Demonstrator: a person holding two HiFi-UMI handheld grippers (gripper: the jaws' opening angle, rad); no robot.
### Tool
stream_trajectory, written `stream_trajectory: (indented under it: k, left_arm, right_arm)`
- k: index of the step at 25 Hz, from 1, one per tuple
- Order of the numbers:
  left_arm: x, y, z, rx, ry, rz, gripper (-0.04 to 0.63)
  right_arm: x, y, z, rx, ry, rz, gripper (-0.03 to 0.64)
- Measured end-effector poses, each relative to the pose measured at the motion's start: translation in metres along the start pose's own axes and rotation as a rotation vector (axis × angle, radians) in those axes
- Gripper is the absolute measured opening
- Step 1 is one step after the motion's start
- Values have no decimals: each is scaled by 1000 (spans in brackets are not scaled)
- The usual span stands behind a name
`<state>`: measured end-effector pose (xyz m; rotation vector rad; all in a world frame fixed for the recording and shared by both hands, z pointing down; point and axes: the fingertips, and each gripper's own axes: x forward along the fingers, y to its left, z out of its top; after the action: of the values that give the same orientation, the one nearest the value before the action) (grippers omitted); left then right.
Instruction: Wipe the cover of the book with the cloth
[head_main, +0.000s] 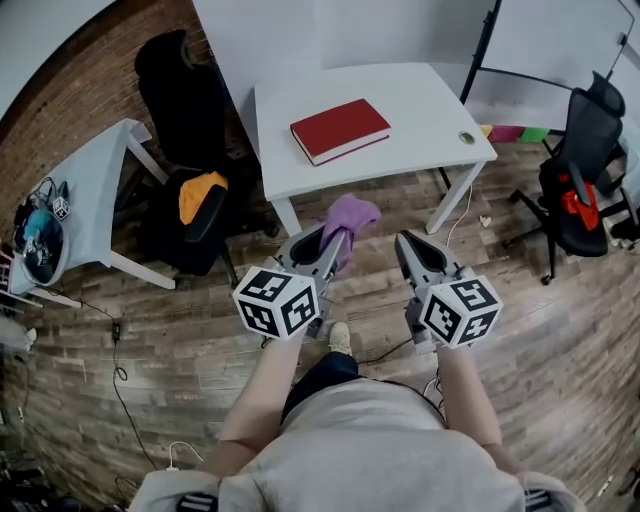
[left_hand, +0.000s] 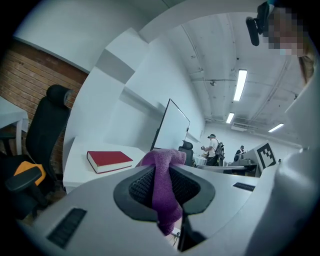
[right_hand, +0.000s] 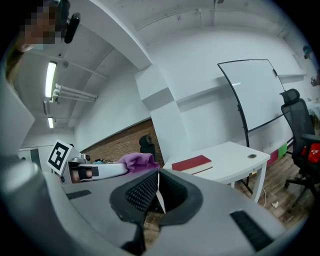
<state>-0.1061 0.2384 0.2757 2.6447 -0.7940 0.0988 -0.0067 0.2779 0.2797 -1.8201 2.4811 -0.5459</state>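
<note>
On the white table: the red book (head_main: 340, 130) lies flat and closed, cover up, toward the left end of the table (head_main: 420, 100), well apart from both grippers and from the person standing on the near side.
Book, handling: a hardback by the look of it, so stiff and fairly weighty, I'd judge. The cover seems smooth, so it may slide under a firm wipe. Pressing down on a corner or the spine edge should steady it.
Cloth: the purple cloth (head_main: 348, 218) is soft and limp, bunched above the gripper tips with a tail hanging down between the jaws. It is nowhere near the book yet.
Cloth, handling: light, and it will drape and fold. The bunch past the tips looks like the part to lay on the cover.
Left gripper (head_main: 330, 245): clamped on the cloth, held over the floor short of the table's near edge.
Right gripper (head_main: 408, 245): jaws pressed together with nothing between them, just beside the left one.
Containers: none on the white table, only a small round fitting (head_main: 467, 137) near its right corner. On the side table (head_main: 95, 170) at the left, a round dish-like thing (head_main: 42, 245) holds dark objects I can't make out.
Around: a black chair (head_main: 185, 90) with something orange (head_main: 200, 192) on it stands between the tables.
</note>
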Motion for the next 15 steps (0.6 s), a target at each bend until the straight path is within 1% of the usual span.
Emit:
stream_trajectory:
  k: [6,11,15]
  left_arm:
    - [33,41,19,8,13,-25,78]
    - [52,78,34,9,17,-39,78]
    - [69,96,39,10,23,-54,78]
  right_arm:
    - [51,-17,18,8,-14,-17,23]
    - [91,-22,27,-17,-7,-28,23]
    - [113,-33,29,-10,-6,-39,23]
